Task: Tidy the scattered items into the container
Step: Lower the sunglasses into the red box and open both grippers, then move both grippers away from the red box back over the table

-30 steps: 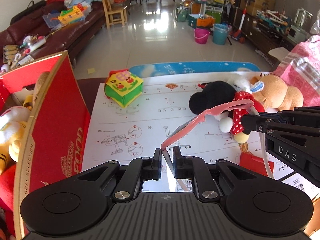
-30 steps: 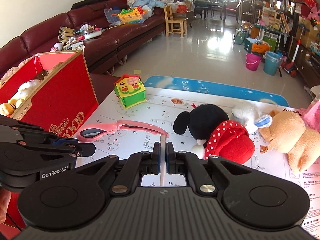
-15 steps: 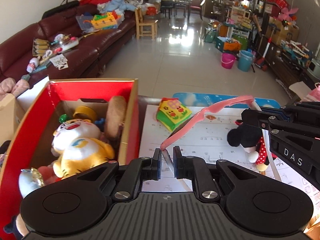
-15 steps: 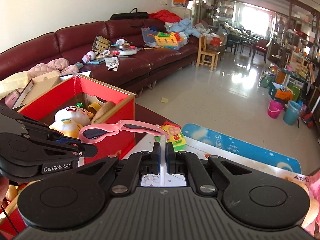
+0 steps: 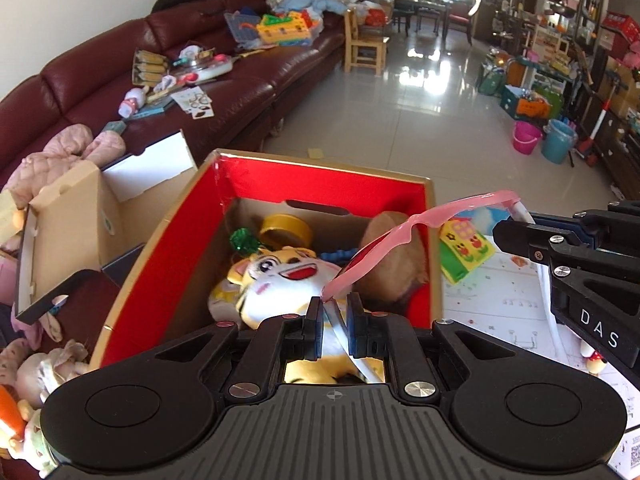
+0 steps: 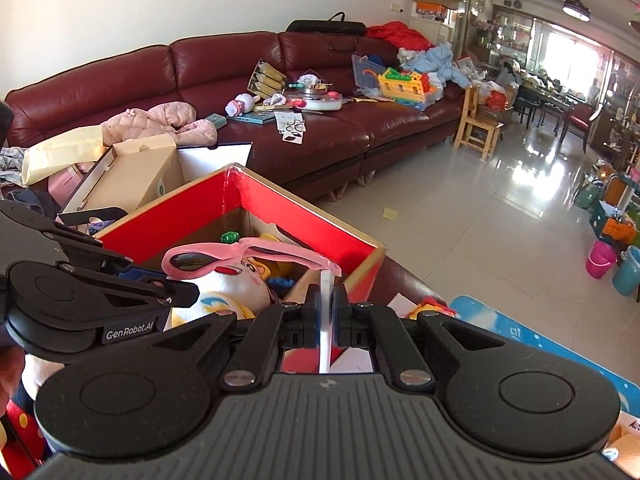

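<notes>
Pink toy sunglasses (image 5: 404,236) hang in the air over the open red box (image 5: 320,174). My left gripper (image 5: 334,314) is shut on one white temple arm. My right gripper (image 6: 327,304) is shut on the other temple arm; the pink frame (image 6: 224,258) stretches to its left above the box (image 6: 304,216). The box holds a tiger plush (image 5: 280,284), a gold tape roll (image 5: 286,230) and a brown plush (image 5: 394,264). A green-and-yellow cloth house cube (image 5: 466,248) lies on the white instruction sheet (image 5: 504,300) to the right of the box.
A plain cardboard box (image 5: 64,232) stands left of the red box. A dark red sofa (image 6: 240,64) with scattered items runs behind. Dolls (image 5: 36,368) lie at the near left. Tiled floor with buckets (image 5: 544,140) stretches beyond.
Both grippers have carried the sunglasses up and leftward, from above the instruction sheet and the mouse plush to above the red box.
</notes>
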